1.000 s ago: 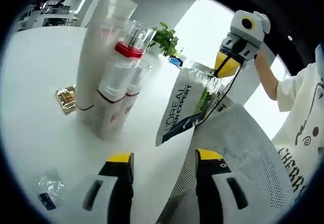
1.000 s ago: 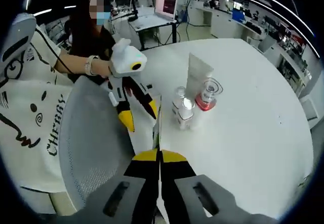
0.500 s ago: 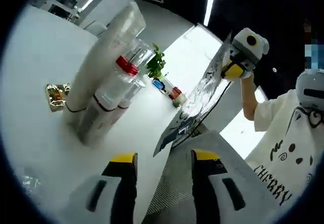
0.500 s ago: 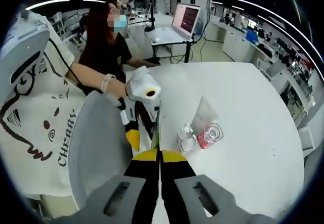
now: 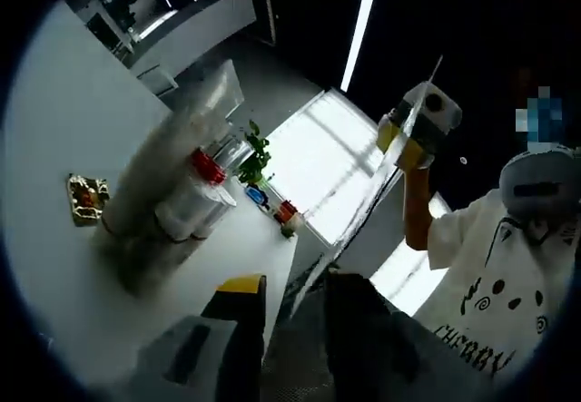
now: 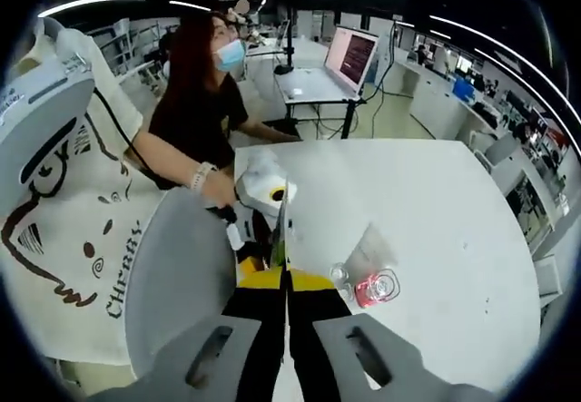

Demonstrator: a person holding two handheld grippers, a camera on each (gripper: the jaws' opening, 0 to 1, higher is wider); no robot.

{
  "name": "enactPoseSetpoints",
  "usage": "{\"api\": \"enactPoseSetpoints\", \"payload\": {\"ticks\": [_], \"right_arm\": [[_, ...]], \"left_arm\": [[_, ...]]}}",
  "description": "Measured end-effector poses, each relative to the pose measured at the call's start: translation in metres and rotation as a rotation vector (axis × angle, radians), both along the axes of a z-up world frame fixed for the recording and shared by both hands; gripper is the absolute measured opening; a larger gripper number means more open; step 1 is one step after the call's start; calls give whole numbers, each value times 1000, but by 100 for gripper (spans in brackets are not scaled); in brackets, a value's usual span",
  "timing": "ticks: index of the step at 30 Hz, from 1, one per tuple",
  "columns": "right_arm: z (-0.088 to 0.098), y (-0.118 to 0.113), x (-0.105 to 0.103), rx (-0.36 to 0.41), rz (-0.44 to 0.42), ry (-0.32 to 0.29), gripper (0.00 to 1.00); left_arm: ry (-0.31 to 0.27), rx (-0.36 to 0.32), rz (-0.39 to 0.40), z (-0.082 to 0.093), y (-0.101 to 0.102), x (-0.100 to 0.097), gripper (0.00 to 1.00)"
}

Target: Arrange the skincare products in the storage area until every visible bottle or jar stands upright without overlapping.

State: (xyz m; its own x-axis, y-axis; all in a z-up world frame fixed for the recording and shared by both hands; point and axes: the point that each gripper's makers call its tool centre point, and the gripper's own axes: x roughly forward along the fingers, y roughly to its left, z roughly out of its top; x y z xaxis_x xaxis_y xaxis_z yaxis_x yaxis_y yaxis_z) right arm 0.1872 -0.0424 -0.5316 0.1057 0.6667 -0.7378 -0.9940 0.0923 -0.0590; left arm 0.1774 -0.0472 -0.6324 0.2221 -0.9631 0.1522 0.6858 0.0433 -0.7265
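Two views, near to far. Right gripper [image 6: 286, 279]: jaws pressed together, pinching a flat pouch [image 6: 282, 225] edge-on, lifted above the white table [image 6: 436, 202]. Left gripper [image 5: 290, 293]: jaws spread, holding nothing, near the table edge beside a mesh chair back [image 6: 177, 275]. Farther right on the table, bottles [image 6: 343, 279], a red-capped bottle [image 6: 379, 287] and a tall tube [image 6: 365, 248] stand clustered, touching. Gold packet [image 5: 83, 198] far left.

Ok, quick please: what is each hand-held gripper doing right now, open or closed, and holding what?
Left hand-held gripper: open, holding nothing.
Right hand-held gripper: closed on the sachet, lifted above the table.
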Motion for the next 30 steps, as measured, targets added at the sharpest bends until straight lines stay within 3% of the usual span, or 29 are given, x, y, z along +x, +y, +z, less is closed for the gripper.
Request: {"api": "enactPoseSetpoints", "payload": {"ticks": [5,13,18,24,29,30], "right_arm": [[-1,0,5,-2,-4,4,1],[-14,-6,9,-52,-7,9,1],[-25,-10,11,-87,-13,20,1],[-39,-14,10,-106,-22,59,1],[-51,-10,4,-128,2,92,1],[-52,-8,4,-127,4,93,1]], "left_arm": [[-10,-23,-15,10,9,-3,0],[-37,-49,7,22,30,-6,0],[-31,-24,32,26,44,-1,0],[-67,-119,158,56,71,17,0],[-115,-112,205,71,82,23,0],[-100,-112,207,71,83,24,0]]}}
